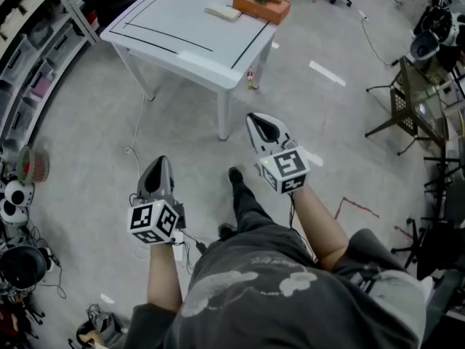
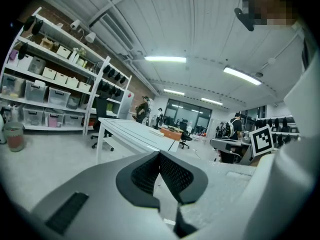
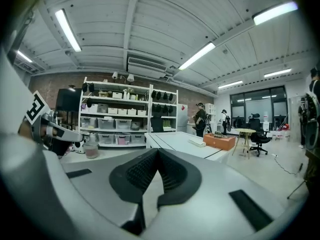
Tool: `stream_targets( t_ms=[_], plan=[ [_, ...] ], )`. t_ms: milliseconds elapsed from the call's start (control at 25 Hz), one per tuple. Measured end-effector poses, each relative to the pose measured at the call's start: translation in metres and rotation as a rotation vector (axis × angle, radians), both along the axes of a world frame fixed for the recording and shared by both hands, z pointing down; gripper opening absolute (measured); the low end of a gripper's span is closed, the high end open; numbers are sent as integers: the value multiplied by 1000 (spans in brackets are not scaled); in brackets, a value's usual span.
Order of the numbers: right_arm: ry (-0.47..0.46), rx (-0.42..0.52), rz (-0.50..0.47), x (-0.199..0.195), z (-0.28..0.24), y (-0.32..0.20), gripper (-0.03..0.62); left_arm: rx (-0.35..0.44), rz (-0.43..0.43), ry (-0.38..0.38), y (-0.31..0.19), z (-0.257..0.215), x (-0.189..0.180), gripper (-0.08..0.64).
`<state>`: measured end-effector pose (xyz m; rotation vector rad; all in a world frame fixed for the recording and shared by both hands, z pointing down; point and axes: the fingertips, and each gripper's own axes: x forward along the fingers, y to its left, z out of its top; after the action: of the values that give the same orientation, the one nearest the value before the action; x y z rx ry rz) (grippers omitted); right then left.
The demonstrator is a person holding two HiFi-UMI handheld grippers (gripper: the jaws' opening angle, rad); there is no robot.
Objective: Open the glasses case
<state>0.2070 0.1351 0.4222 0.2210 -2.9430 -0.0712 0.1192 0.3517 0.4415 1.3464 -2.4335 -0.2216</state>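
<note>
Big workshop room, grey floor (image 1: 87, 137). Both forearms reach forward about level, dipping a bit. The left gripper (image 1: 160, 163) has its jaws pressed together with nothing in them, and the right gripper (image 1: 256, 121) is the same. Well ahead, on the white surface (image 1: 182, 27), the pale glasses case (image 1: 223, 11) lies just beside an orange box (image 1: 261, 4).

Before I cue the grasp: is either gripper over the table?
No, the left gripper and right gripper are above the floor, short of the white table.
</note>
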Motion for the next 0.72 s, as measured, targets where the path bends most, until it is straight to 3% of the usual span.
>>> stream_targets(
  t_ms=[440,720],
  plan=[
    [-42,-28,-15,-94,-14,-130,1,-14,-9,-47,-116,-29,-96,2],
    [-62,-40,-60,-130,-23,-187,0,70,-20,-51,-180,-54,-138,2]
  ],
)
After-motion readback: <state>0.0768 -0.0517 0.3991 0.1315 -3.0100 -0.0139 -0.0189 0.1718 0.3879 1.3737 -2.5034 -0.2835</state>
